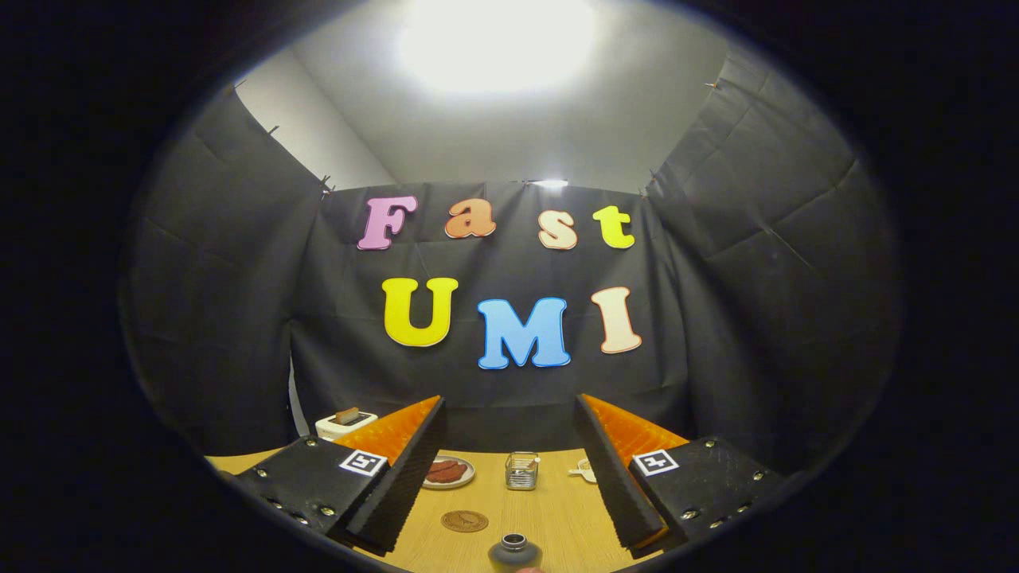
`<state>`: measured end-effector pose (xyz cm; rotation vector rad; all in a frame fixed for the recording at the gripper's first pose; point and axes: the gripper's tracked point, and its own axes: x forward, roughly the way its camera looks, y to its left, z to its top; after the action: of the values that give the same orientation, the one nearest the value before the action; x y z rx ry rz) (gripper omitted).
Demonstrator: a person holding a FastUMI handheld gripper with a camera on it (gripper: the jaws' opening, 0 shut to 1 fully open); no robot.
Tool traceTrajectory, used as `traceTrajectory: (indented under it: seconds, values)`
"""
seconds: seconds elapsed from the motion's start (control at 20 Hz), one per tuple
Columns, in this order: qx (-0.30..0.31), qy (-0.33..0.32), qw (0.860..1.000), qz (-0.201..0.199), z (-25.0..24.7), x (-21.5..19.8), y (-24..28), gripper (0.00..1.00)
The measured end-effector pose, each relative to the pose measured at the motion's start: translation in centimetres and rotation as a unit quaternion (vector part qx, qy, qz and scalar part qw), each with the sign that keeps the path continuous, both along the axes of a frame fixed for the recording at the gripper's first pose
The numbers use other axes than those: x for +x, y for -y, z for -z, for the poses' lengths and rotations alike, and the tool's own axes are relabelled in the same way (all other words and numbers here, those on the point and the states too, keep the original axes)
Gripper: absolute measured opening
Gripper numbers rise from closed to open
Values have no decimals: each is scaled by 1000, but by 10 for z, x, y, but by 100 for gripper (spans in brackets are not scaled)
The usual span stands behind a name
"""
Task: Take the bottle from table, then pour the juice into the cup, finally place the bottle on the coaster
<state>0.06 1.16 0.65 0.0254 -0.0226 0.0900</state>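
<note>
My tool (509, 446) stands wide apart, holding nothing, its fingers (402, 477) raised above the wooden bench (549, 517). The dark bottle (514, 551) sits low between them, close under me, its open neck up. Just ahead of it lies the round coaster (465, 520). Beyond that, between the fingers, stands a small glass cup (521, 469), with a plate of reddish food (448, 472) beside my left finger and a white toaster (345, 424) behind it.

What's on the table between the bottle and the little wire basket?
Only bare table, seen in the gripper view, between bottle and basket. The coaster sits aside. The gripper is open.
</note>
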Motion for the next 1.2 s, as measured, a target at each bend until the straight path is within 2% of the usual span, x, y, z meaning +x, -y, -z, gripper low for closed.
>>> traceTrajectory:
  seconds: [0.75,1.2]
  values:
    - [-1,-1,1000,-12,29,4,0,97]
    - [1,-32,999,-26,75,11,-1,97]
